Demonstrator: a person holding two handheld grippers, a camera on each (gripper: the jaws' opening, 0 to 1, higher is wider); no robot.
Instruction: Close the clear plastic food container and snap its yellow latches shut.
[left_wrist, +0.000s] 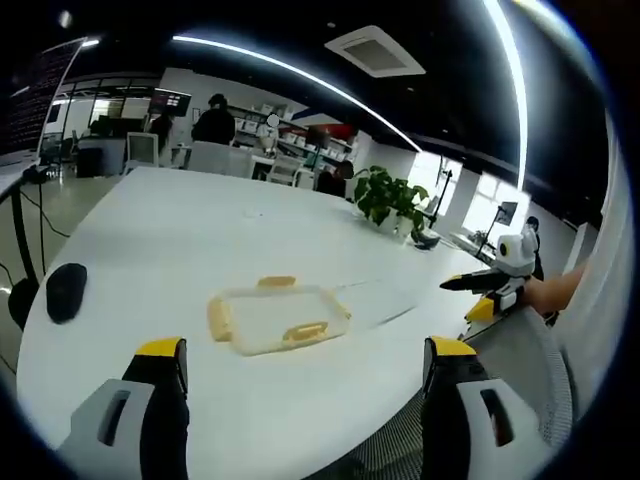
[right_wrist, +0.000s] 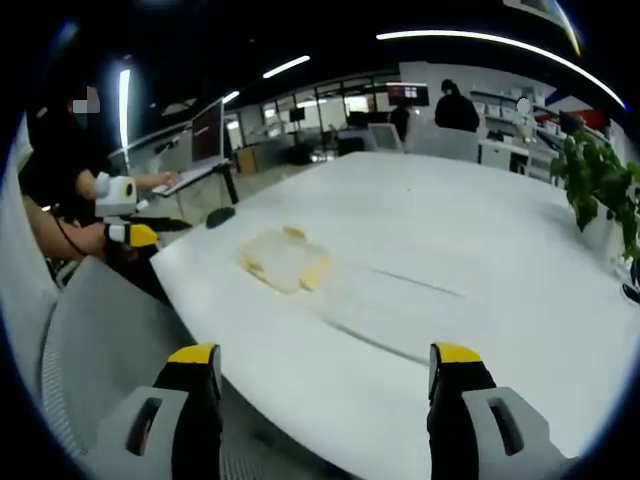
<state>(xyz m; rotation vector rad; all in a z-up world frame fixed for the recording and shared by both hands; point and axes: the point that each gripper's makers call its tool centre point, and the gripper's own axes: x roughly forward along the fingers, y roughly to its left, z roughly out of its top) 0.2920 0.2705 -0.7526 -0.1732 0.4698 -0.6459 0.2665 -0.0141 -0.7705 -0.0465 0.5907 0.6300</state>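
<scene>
Lying lidded (latches yellow): container (left_wrist: 277, 319)

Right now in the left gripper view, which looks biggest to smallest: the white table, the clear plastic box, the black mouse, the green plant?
1. White table
2. Clear plastic box with yellow latches
3. Green leafy plant, though it stands farther off
4. Black mouse

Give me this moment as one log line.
container: on table, untouched | left gripper: open, clear | right gripper: open, clear
</scene>
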